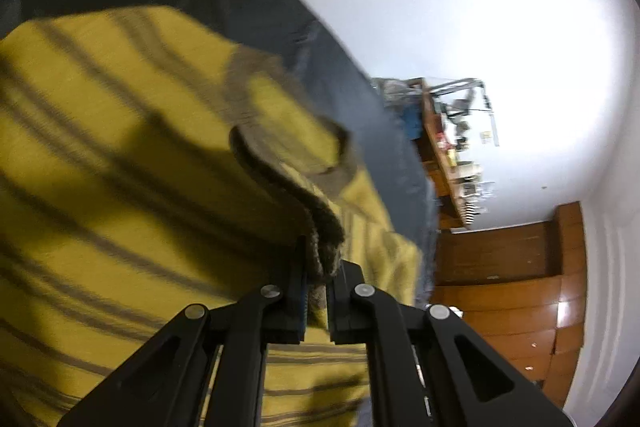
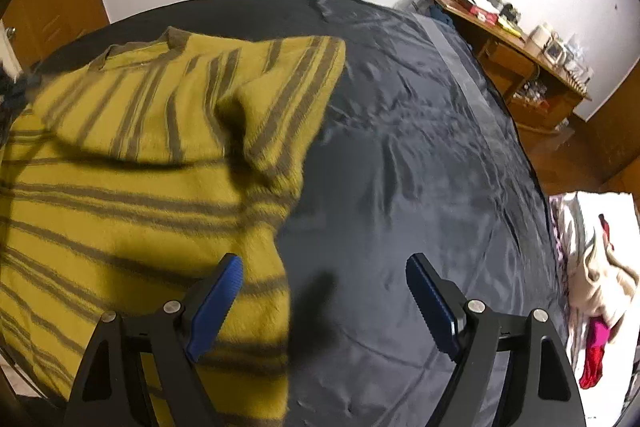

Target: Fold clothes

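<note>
fuzzy yellow striped sweater (image 1: 120, 147) | ribbed cuff pinched, left tool (image 1: 318, 279)

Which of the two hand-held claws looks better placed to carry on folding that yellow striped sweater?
Left. The left gripper is shut on the sweater hem; the right gripper hangs open, gripping nothing.

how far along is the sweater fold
Done: one sleeve of the yellow striped sweater already lies folded across its body. In hand: the left gripper is shut on a grey ribbed edge. Left: the rest of the folding; the right gripper is open over the dark sheet.
</note>
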Motion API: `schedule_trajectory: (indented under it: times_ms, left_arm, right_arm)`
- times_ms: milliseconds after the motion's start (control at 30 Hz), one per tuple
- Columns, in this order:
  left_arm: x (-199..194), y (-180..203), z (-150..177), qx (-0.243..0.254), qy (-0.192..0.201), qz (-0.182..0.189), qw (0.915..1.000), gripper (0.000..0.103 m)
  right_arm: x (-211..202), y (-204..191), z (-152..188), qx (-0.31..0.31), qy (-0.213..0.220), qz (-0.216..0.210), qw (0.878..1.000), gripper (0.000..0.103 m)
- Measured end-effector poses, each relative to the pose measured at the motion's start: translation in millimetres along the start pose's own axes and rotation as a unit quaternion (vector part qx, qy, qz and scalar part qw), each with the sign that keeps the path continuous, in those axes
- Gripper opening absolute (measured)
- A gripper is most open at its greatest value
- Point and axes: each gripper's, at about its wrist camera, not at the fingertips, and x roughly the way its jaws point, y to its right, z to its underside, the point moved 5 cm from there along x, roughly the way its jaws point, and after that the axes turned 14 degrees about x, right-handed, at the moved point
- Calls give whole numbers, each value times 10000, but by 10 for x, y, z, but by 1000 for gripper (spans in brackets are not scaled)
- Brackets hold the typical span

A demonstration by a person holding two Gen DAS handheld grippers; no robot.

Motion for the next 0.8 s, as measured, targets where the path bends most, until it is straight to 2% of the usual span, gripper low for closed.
schedule_trajectory:
  times_ms: [133,233,367,433,600,667,800]
  left_arm:
    - [9,-237,81,-244,-61,-49,9997,8]
    - [-82,-281,54,-185,14,-40,9998,8]
    - [-300,-355,-24,48,220,-77,9997,8]
    - [-419,-381,-77,186,359,-196,9990,8]
    - [-413,-560,-103,262,306,-536,9977,8]
    - [-353,-673,-56,354,195,-797,9960,8]
    - [-226,-975,108,323,-95,-1047,9939,8]
  right_arm:
    - [-2,-122,-193,-137,212,55,9997,86]
    - [99,-229,-313,-462,314,300,9980,86]
    - [431,-262,-358,-873,-1,770,9932,86]
    - [482,-166,-375,-713,-62,807,9942,86]
    - [622,97,-325,88,-457,552,9974,86]
    - [645,97,-284,35,-493,576,9971,86]
    - [655,98,-247,-56,-549,564,9969,86]
